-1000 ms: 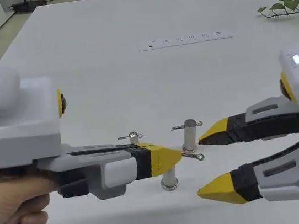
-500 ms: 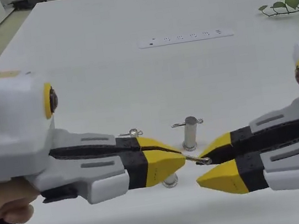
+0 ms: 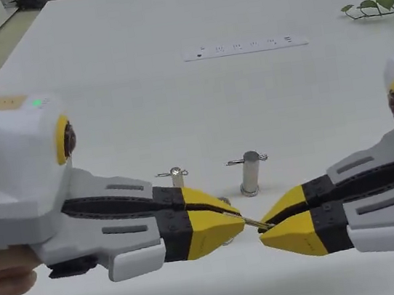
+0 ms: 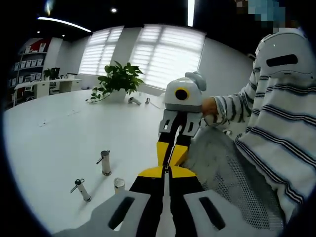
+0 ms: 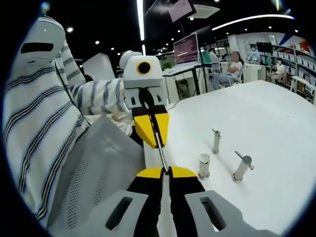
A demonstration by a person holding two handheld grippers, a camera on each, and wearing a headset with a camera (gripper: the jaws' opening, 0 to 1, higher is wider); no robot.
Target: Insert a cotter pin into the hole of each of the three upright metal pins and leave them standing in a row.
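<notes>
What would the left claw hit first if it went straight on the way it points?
The right claw, facing the left claw nearly tip to tip; the cotter pin both grip spans the gap between them.

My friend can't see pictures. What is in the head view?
The left gripper and the right gripper, both yellow-tipped, meet tip to tip over a white table, both shut on one thin cotter pin between them. Behind them stand two upright metal pins, each with a cotter pin through its top.
</notes>
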